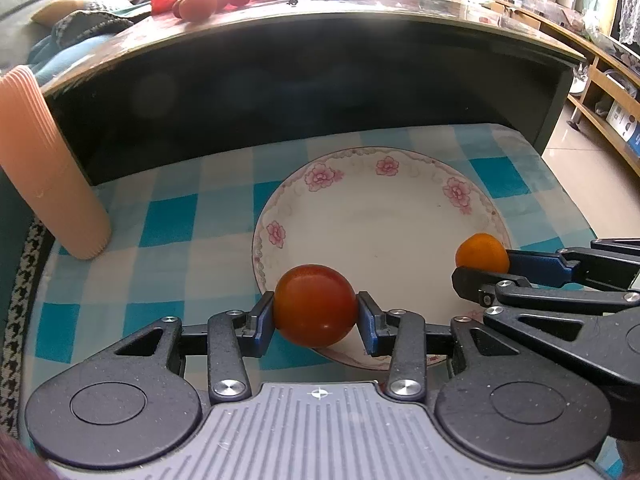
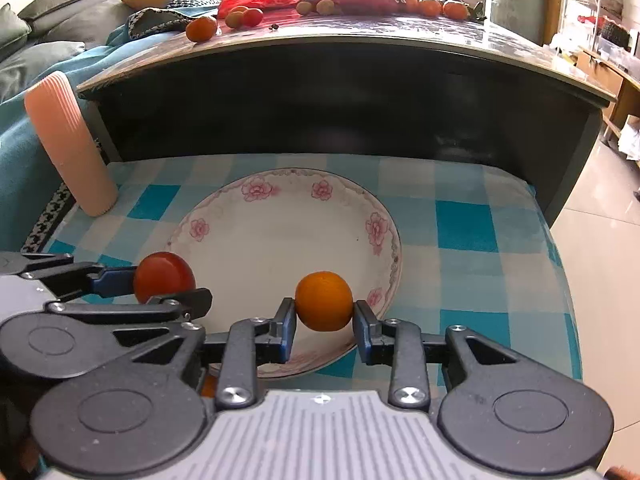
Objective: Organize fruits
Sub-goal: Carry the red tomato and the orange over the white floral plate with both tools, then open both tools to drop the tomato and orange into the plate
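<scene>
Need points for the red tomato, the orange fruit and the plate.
red tomato (image 1: 315, 304), left wrist view, middle of its front.
orange fruit (image 2: 324, 301), right wrist view, middle of its front.
plate (image 2: 260, 188), right wrist view, far flowered rim.

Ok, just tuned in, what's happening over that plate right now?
A person holds a gripper in each hand, each carrying a fruit above the near rim of the flowered plate. The left gripper is clamped on a red tomato; the right gripper is clamped on a small orange fruit. The plate itself holds nothing yet. More fruit lies on the dark table behind.
</scene>
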Action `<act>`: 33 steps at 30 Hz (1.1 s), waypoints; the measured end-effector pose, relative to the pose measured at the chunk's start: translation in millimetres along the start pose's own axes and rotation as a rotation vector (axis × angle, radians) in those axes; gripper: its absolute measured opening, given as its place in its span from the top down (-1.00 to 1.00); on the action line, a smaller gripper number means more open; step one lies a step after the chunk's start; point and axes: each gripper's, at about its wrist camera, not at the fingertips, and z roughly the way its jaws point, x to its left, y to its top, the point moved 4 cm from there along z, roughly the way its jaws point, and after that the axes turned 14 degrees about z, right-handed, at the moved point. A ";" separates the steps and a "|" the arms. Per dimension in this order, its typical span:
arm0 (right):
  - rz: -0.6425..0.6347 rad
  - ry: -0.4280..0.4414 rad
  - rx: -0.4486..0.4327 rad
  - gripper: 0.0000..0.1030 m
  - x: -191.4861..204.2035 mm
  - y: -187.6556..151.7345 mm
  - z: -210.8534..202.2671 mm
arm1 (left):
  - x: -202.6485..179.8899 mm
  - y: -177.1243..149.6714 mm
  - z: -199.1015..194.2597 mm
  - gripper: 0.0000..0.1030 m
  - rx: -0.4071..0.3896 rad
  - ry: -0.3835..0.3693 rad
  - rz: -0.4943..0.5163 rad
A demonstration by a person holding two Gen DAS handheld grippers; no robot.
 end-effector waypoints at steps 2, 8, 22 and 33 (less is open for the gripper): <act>0.001 0.004 -0.002 0.11 0.1 0.0 -0.5 | 0.9 -0.3 0.0 0.03 0.001 -0.003 -0.007; 0.005 0.007 -0.003 0.11 -0.5 1.1 -0.5 | 2.0 0.2 0.5 0.02 0.007 -0.007 -0.016; 0.046 0.031 0.000 0.10 -2.8 4.6 -2.4 | 5.5 0.6 -0.1 -0.11 0.001 -0.001 -0.041; 0.083 0.050 -0.029 0.08 -5.8 11.4 -10.2 | 11.1 2.9 -10.0 -0.26 -0.031 0.011 -0.051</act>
